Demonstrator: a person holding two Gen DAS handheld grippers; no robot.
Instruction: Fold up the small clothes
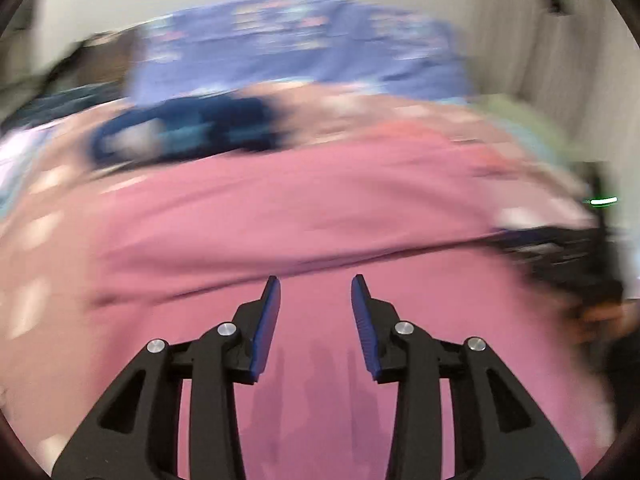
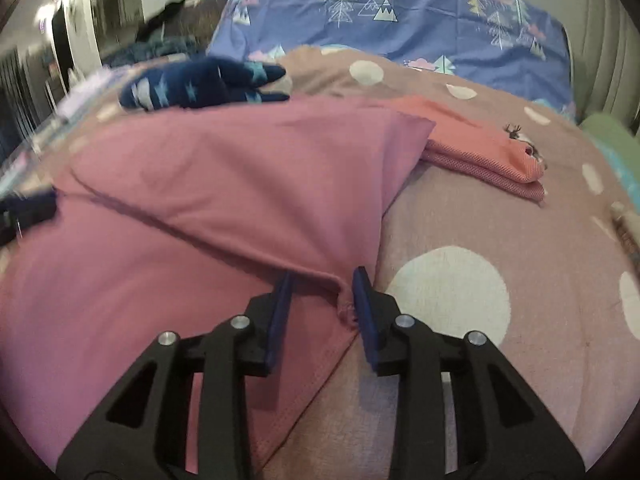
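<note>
a pink garment (image 2: 208, 184), thin and limp, lies spread on a polka-dot bedspread (image 2: 500, 240), its upper layer already turned over along a soft diagonal crease. the right tongs (image 2: 322, 280) stand part-way apart over the bunched corner of the fold nearest the camera, a small pucker of cloth between the blue pads (image 2: 362, 304) and brushing the right-hand one, the left-hand pad clear of it; the cloth looks loose rather than pinched. in the blurred left wrist view the left tongs (image 1: 316, 282) hang narrowly parted above the same pink garment (image 1: 320, 208), nothing between them.

the fabric reads as a light knit: it drapes, sags at the unsupported edge and wrinkles wherever it is gathered, so it will likely follow a pull without resistance but slide and lose its line if dragged by one point alone. the sensible holds appear to be the two ends of the folded edge, pinching both layers at a hem or seam, where the cloth is thickest and least apt to slip.

behind it sit a folded coral garment (image 2: 492, 152), a navy star-print piece (image 2: 192, 84) and a blue tree-print pillow (image 2: 400, 20).
</note>
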